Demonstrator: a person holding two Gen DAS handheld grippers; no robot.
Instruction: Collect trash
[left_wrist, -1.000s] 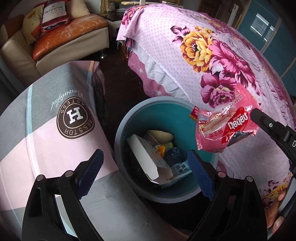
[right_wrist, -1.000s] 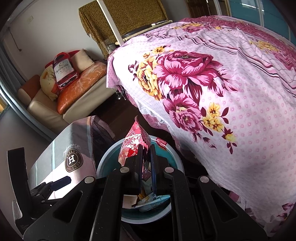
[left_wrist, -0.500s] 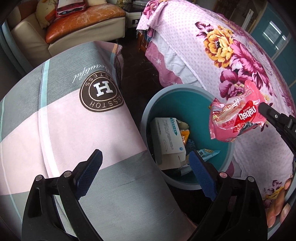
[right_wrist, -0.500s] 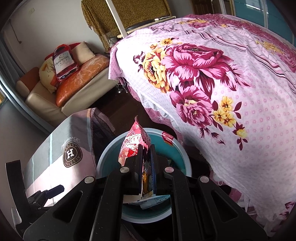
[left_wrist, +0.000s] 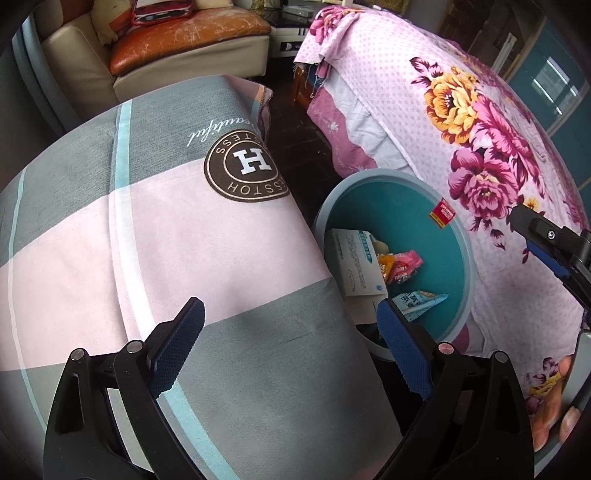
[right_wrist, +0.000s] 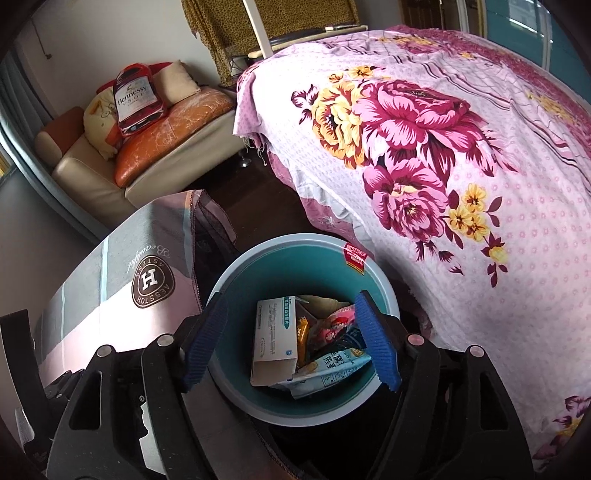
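A round bin (right_wrist: 295, 242) with a teal inside stands on the dark floor between a cushion and a bed. In it lie a pink snack wrapper (right_wrist: 334, 325), a white carton (right_wrist: 275, 339) and a light-blue packet (right_wrist: 332, 365). My right gripper (right_wrist: 291, 306) hangs over the bin's mouth, its jaws opening with nothing between them. The left wrist view also shows the bin (left_wrist: 388, 206) and the pink wrapper (left_wrist: 404, 264) resting inside. My left gripper (left_wrist: 290, 314) is open and empty, over the cushion's edge beside the bin.
A grey and pink cushion (left_wrist: 147, 240) with a round brown logo fills the left. A bed with a pink floral cover (right_wrist: 443, 147) rises on the right. A beige sofa (right_wrist: 110, 177) with pillows stands behind. A person's fingers (left_wrist: 557, 417) show at the lower right.
The right gripper's jaws have parted and the pink wrapper has dropped from them into the bin. The left gripper has slid sideways from over the bin to over the cushion.
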